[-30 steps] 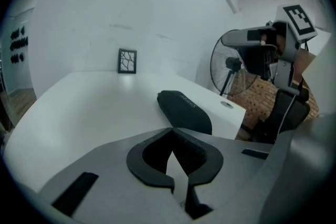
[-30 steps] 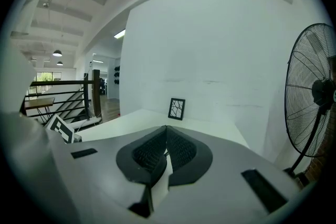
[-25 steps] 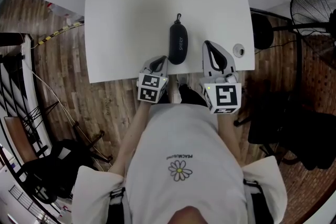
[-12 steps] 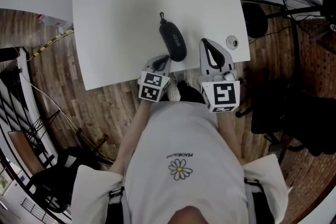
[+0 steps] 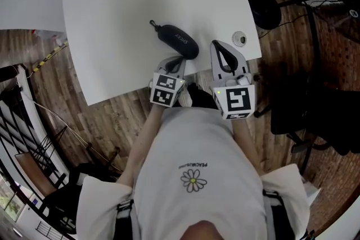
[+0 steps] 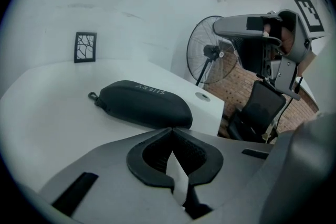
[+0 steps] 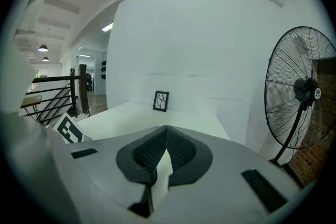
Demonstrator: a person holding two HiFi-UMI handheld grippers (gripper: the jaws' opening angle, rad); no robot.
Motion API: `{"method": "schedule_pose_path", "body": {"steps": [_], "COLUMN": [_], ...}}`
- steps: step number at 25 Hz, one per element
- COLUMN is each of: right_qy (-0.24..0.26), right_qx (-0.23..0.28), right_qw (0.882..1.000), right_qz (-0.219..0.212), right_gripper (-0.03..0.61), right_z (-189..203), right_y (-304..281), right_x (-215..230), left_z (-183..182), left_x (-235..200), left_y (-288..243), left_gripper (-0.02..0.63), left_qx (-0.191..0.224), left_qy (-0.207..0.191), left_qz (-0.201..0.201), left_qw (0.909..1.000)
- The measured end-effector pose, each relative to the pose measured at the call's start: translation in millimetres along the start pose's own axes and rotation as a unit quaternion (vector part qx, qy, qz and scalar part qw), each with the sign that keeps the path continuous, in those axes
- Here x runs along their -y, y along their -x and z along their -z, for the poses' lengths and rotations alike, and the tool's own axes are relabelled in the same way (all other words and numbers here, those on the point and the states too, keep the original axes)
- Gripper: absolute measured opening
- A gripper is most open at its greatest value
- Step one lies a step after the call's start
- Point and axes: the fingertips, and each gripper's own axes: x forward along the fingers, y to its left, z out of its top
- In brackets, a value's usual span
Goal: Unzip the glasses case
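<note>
A black glasses case (image 5: 177,41) rests zipped on a white table (image 5: 112,19), seen from the head view. Its long axis runs on a slant, from a small loop (image 5: 152,23) at its far left end to a rounded end nearest the person.

The left gripper (image 5: 179,59) sits just short of that rounded near end. Its jaws are pressed together on nothing and do not touch the case. In its own view the case lies straight ahead and broadside, loop end to the left.

The right gripper (image 5: 216,44) stands off the same rounded end on the right side, near it but apart. Its jaws are likewise pressed together and empty. Its view looks past the case toward a standing fan (image 7: 302,86) and does not show the case at all.

The left gripper is the nearer of the two, though the loop end lies farthest from both. No view makes out where the zip tab sits. If it is at the loop end, either gripper would need to part its jaws and reach along the case's full length.
</note>
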Motion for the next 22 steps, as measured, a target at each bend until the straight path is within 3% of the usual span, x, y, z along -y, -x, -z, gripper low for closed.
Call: {"method": "schedule_pose_path", "body": {"steps": [6, 15, 18, 22], "right_qy": [0.010, 0.007, 0.012, 0.021], "right_qx": [-0.005, -0.019, -0.026, -0.012], "right_qw": [1.000, 1.000, 0.999, 0.997], "right_qz": [-0.001, -0.002, -0.027, -0.076], "right_gripper": [0.006, 0.006, 0.006, 0.006], "right_z": [7, 24, 31, 34], "right_y": [-4, -10, -9, -11], "right_x": [20, 50, 44, 31], "left_z": [-17, -39, -37, -54], "left_x": [8, 8, 11, 23], "left_y": [-24, -50, -48, -34], "left_gripper": [0.012, 0.012, 0.012, 0.012], "left_qx": [0.007, 0.006, 0.003, 0.032], "left_qy": [0.002, -0.035, -0.033, -0.016], "left_qz": [0.006, -0.002, -0.001, 0.042], "left_qw": [1.0000, 0.9994, 0.9995, 0.9985]}}
